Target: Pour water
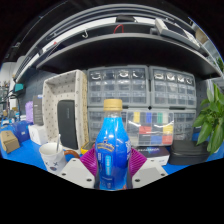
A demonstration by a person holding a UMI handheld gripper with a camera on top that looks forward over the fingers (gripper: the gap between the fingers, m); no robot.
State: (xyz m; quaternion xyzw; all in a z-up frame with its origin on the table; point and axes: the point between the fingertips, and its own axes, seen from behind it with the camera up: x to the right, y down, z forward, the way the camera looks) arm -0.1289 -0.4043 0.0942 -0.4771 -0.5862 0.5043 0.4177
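Plastic bottle [112, 146], clear blue with a tan cap and glossy label, stands upright between the gripper [112, 172] fingers. Both purple pads press its sides, jaws closed to the bottle's width. A white cup [52, 155] sits just left on the blue table [22, 158].

The bottle [112, 145] fills the gap between the gripper [112, 166] fingers, pads pressed on both its sides, so nothing passes straight ahead. Left of the fingers a white cup [52, 155] stands close on the desk [25, 157], with a tall box [65, 110] behind it blocking that side. To the right, a plant [211, 120] crowds the edge, while drawer cabinets [140, 88] close the back; the desk strip between cup and bottle is bare.
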